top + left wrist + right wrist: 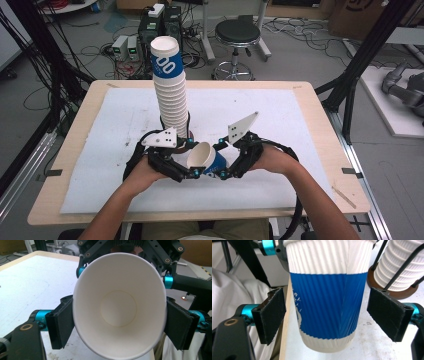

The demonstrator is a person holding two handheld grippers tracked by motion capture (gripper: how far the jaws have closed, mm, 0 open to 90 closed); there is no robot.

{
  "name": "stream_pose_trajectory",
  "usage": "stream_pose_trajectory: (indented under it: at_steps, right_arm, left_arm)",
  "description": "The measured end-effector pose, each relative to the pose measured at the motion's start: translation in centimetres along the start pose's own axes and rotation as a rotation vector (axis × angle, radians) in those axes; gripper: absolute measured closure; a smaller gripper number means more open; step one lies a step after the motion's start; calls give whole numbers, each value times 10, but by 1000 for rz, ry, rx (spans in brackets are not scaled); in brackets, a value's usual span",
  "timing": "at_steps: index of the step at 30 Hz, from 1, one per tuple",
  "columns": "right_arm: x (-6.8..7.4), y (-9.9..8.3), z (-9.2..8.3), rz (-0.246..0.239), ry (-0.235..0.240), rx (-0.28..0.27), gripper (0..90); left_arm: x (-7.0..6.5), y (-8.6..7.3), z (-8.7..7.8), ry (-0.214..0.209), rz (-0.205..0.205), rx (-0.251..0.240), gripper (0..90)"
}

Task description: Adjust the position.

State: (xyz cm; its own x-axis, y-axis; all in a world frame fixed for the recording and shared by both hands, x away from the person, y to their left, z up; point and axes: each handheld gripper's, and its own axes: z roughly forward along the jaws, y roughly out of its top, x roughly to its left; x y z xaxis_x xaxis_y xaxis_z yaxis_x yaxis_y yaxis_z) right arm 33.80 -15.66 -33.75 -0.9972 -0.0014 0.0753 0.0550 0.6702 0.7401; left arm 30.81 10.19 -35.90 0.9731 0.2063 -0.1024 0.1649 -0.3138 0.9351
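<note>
We hold both forearms in from the near edge, converging toward the middle, hands level and close together. Our left gripper [192, 173] points inward to the right, its black pads [61, 323] pressed against both sides of what it holds, jaws partly apart. Our right gripper [223, 173] points inward to the left, facing the other; its pads [270, 315] stand apart with a gap on each side, touching nothing.

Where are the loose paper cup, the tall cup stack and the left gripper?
loose paper cup [206, 159], high view, on its white inner wall.
tall cup stack [171, 95], high view, on the ribbed white middle.
left gripper [120, 325], left gripper view, midway between its pads, which press the cup's rim.
</note>
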Motion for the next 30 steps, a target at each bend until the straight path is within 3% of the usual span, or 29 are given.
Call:
stream_pose_trajectory:
  at_steps: [8,21,30]
  right_arm:
    - [-2,5,12,-9,41,70,160]
    - [-4,9,20,-13,74,96,166]
    - [-4,11,23,-24,103,111,247]
  left_arm:
    - [-1,1,2,-16,14,28,193]
    - [-3,0,5,-27,19,47,193]
    - [-3,0,7,-33,32,60,193]
